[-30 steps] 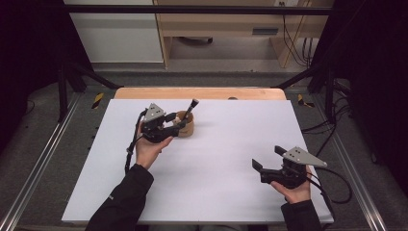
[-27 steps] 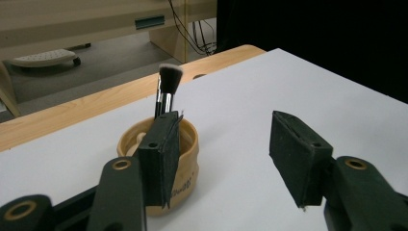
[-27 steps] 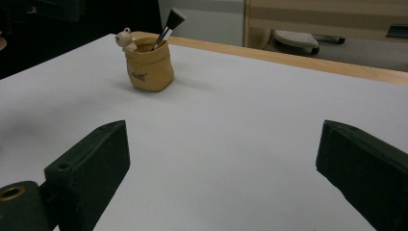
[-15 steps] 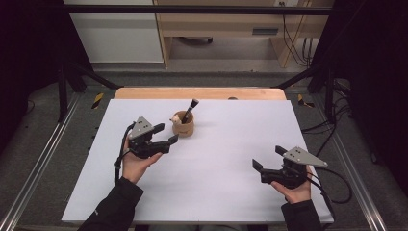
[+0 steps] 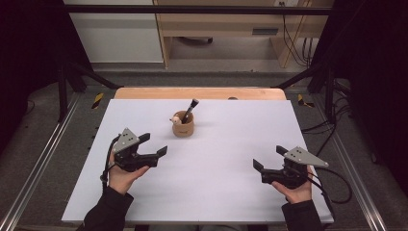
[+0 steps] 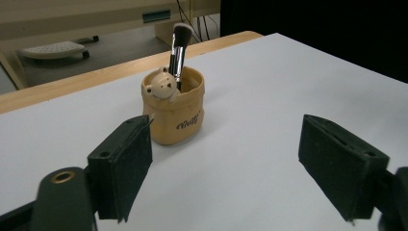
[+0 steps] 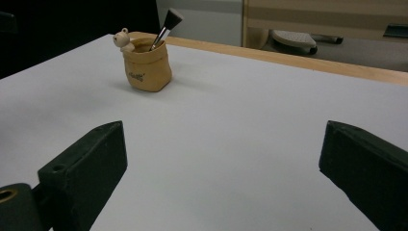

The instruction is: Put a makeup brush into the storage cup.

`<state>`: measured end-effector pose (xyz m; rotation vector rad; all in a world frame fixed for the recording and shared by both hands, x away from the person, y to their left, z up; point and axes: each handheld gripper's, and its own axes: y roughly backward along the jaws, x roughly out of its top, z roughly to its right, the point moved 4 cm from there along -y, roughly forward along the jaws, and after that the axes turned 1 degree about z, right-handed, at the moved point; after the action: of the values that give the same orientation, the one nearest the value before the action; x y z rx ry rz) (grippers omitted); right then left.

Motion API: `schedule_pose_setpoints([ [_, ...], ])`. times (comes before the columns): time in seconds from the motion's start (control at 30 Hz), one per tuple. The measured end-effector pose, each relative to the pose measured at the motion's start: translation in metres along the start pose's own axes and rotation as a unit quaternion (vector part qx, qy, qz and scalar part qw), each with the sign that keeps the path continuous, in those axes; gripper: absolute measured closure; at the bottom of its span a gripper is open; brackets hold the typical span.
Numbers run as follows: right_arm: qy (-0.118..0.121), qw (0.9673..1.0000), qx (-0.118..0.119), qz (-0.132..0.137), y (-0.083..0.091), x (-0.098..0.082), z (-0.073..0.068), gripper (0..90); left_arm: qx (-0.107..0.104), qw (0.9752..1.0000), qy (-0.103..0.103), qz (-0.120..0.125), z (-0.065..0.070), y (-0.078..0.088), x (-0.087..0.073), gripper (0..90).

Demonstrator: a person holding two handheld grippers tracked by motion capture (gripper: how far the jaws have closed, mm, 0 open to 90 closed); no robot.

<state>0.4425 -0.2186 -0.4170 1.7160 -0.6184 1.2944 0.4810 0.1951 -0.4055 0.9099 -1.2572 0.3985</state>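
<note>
Black-bristled brush (image 5: 189, 109) upright, bristles up

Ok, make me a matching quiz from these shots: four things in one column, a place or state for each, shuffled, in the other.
1. brush
2. pot
3. left gripper
4. right gripper

A. open, at the sheet's near right
B. standing in the pot, bristles up
C. open, near the pot
D. on the white sheet, bear figure on its rim

Pairs: 1-B, 2-D, 3-C, 4-A
</note>
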Motion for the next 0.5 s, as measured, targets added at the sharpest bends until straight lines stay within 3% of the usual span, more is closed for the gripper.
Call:
schedule_pose_setpoints([
  [0.1,0.001,1.0,0.0,0.001,0.0,0.0,0.0,3.1,0.004,0.9999,0.012,0.004,-0.002,0.007,-0.005,14.7],
  [0.5,0.0,1.0,0.002,-0.006,-0.001,-0.003,0.001,3.0,0.018,0.9994,0.028,-0.003,-0.013,0.022,-0.036,13.0],
])
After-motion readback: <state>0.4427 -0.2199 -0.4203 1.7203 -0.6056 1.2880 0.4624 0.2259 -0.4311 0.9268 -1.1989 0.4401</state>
